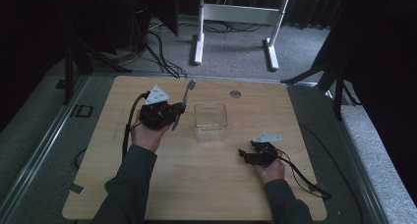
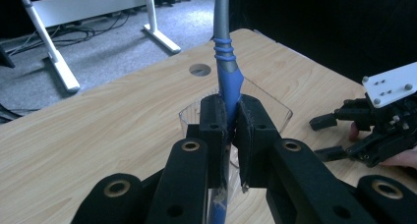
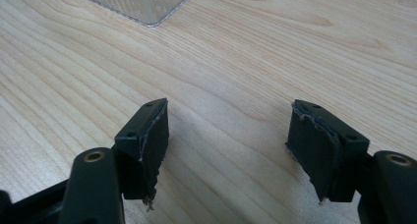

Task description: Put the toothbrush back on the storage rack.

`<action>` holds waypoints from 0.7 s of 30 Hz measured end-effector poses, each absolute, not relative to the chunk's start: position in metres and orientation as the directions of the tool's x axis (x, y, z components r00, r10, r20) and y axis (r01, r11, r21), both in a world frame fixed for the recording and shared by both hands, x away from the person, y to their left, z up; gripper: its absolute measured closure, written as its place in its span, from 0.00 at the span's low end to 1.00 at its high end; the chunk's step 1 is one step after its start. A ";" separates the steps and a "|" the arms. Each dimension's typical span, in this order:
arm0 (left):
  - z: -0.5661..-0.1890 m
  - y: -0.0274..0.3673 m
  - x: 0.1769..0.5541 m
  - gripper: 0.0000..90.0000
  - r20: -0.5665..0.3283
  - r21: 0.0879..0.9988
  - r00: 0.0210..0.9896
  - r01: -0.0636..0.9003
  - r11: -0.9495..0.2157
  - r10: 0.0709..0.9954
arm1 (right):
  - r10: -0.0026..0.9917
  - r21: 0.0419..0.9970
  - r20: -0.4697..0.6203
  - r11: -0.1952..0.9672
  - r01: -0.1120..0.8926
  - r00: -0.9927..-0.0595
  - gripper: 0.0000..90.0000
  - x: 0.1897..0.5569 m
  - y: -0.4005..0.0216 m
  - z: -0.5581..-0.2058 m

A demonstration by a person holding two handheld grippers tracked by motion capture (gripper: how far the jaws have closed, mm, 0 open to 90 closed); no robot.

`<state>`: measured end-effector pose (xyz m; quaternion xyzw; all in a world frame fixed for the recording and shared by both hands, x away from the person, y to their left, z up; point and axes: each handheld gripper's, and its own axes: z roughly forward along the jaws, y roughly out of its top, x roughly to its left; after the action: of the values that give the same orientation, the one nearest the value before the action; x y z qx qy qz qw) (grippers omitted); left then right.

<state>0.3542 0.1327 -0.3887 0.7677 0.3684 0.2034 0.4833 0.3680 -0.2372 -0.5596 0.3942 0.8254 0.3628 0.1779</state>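
High view: L gripper (image 1: 173, 117) is clamping a toothbrush (image 1: 185, 98) by its blue handle, long axis running up and away, head at far end, just left of the clear box (image 1: 210, 120). R gripper (image 3: 226, 150) is idling wide open, nothing between, nearer side of box.

toothbrush (image 2: 226, 71) | blue-grey, near upright, bristles up | clear container (image 1: 210, 120) | open, mid-table

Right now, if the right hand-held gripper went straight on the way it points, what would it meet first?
Probably the clear plastic container: bare wooden table lies between it and the open right hand-held gripper, though depth is hard to judge.
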 end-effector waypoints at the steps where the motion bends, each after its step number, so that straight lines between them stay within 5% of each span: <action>1: -0.388 0.132 0.354 0.92 -0.046 0.895 0.647 0.365 -0.257 0.761 | 0.780 0.739 -0.008 0.426 0.522 -0.626 0.35 0.368 -0.237 -0.560; 21: -0.390 0.125 0.362 0.92 -0.082 0.923 0.664 0.333 -0.195 0.743 | 0.782 0.739 -0.007 0.425 0.523 -0.624 0.35 0.368 -0.237 -0.560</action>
<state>0.3621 0.1249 -0.3898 0.7476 0.3599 0.1966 0.5225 0.3679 -0.2372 -0.5595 0.3954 0.8250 0.3624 0.1782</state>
